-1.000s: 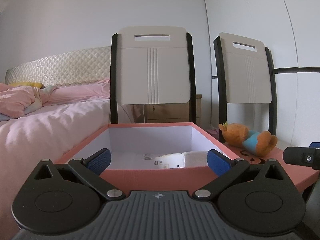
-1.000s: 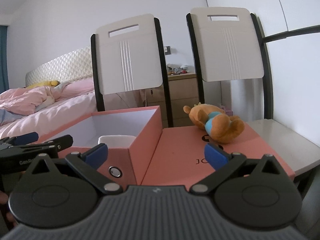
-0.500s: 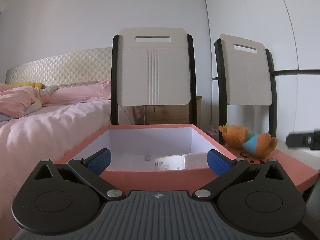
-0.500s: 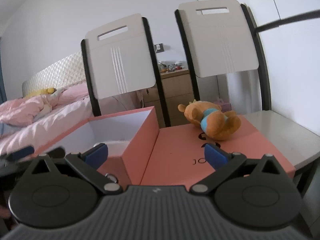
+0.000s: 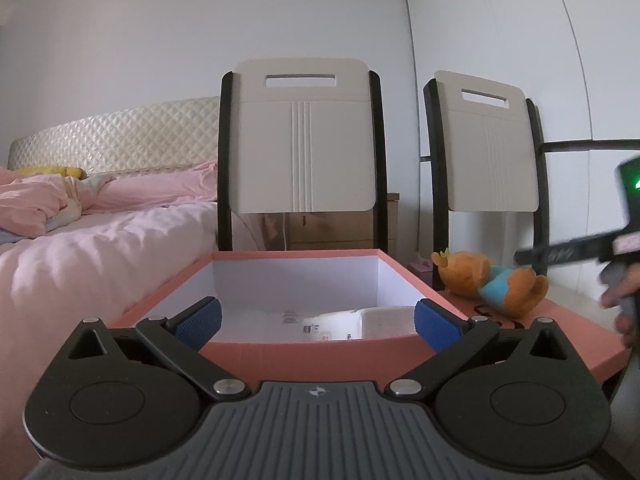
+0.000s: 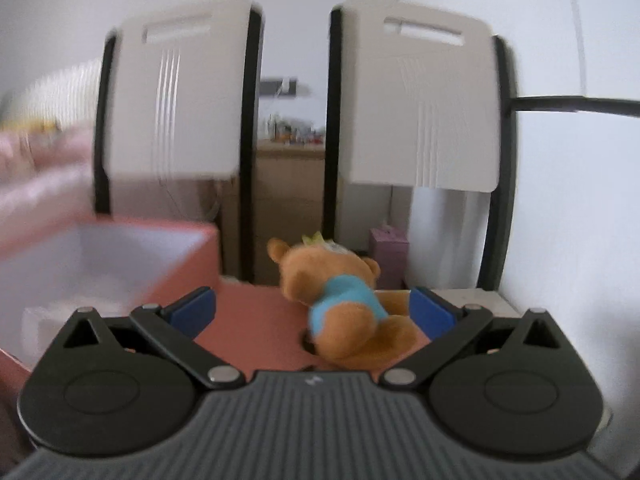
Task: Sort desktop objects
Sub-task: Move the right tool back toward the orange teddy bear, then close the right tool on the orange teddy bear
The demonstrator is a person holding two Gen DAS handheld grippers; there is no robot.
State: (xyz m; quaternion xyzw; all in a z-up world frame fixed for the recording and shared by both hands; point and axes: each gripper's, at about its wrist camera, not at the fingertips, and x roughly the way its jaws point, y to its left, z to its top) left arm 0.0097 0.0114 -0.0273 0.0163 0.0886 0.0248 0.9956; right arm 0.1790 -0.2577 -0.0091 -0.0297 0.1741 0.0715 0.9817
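— So, why is the right gripper (image 6: 311, 309) spread wide like that?

— I think it wants the soft toy bear (image 6: 345, 307). Its blue pads are far apart, with nothing held, and the bear lies right between them, on its side.

— What is the bear lying on?

— A flat pink lid (image 6: 260, 334), smooth like card. The bear is fuzzy and orange with a blue shirt, so it should squash easily when pinched.

— And the left gripper (image 5: 318, 321)?

— That one is open too and holds nothing. It waits in front of the pink box (image 5: 312, 354), maybe to keep out of the way.

— What is in the box?

— White inside walls, and some white packs (image 5: 356, 322) on the bottom. I guess the bear goes in there next.

— And behind?

— Two chairs (image 5: 304, 140) with hard pale backs and black frames, then a puffy pink bed (image 5: 104, 232).
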